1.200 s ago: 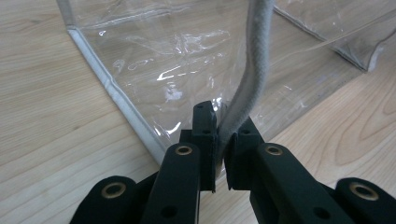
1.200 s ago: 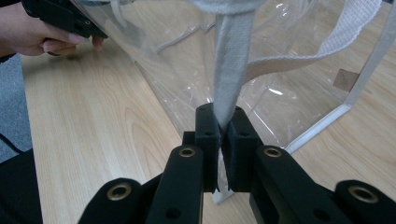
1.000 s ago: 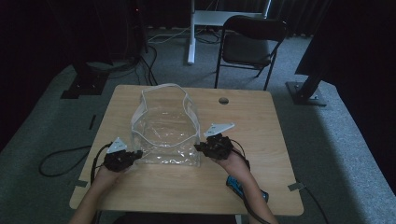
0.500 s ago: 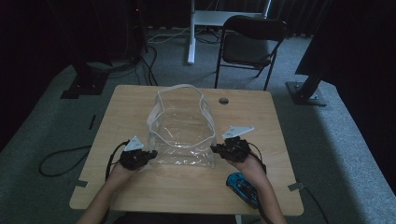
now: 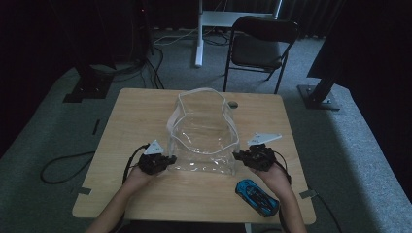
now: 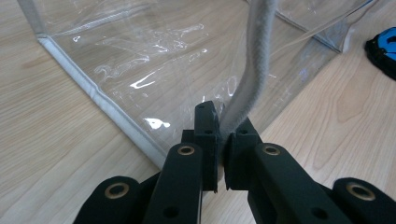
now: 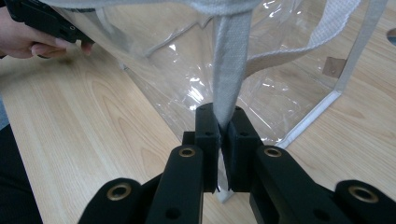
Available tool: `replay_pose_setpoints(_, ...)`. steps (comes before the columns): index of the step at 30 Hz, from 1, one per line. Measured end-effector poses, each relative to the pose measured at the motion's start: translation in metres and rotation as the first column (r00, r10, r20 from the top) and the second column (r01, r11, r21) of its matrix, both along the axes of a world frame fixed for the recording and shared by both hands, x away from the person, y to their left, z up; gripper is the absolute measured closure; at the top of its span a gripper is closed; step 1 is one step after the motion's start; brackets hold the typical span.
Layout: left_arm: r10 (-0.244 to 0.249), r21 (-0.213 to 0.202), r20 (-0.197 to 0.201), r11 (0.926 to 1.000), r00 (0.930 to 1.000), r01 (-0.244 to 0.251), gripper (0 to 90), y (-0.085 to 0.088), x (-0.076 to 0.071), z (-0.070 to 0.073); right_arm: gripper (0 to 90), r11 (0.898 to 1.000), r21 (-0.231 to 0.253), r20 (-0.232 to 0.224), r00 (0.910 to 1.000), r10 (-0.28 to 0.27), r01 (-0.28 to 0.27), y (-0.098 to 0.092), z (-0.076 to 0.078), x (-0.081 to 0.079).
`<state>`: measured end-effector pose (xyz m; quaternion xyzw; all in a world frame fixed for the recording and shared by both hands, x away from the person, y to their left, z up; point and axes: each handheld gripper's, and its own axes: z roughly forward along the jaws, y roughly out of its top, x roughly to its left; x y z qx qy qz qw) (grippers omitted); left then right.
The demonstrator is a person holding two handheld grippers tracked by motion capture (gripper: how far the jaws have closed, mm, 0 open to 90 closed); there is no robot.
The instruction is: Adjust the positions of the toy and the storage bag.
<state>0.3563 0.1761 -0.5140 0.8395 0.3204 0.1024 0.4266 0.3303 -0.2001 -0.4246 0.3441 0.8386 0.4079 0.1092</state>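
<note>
1. While the blue toy car lies outside by our right hand, nothing is loaded yet.
2. We have left gripper and right gripper each clamped on the clear tote bag's grey trim at mid-table, mouth spread; loading remains.

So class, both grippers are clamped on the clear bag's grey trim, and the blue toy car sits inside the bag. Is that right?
Not quite. The high view shows the blue toy car lying on the table outside the clear bag, beside the right gripper. Both it and the left gripper are indeed clamped on the grey trim.
</note>
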Motion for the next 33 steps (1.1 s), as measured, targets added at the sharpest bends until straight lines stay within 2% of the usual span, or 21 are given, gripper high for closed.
replay_pose_setpoints(18,-0.088,0.005,-0.005,0.9961,0.9961,0.088,86.7,-0.053,0.007,0.000,84.7,0.996,0.008,-0.004,0.9961,-0.088,0.088,-0.047,-0.001,-0.010)
replay_pose_setpoints(33,-0.136,-0.011,-0.016,0.9907,0.9906,0.136,86.7,-0.080,0.003,-0.001,84.2,0.989,0.032,-0.025,0.9895,-0.142,0.143,-0.082,-0.002,-0.018)
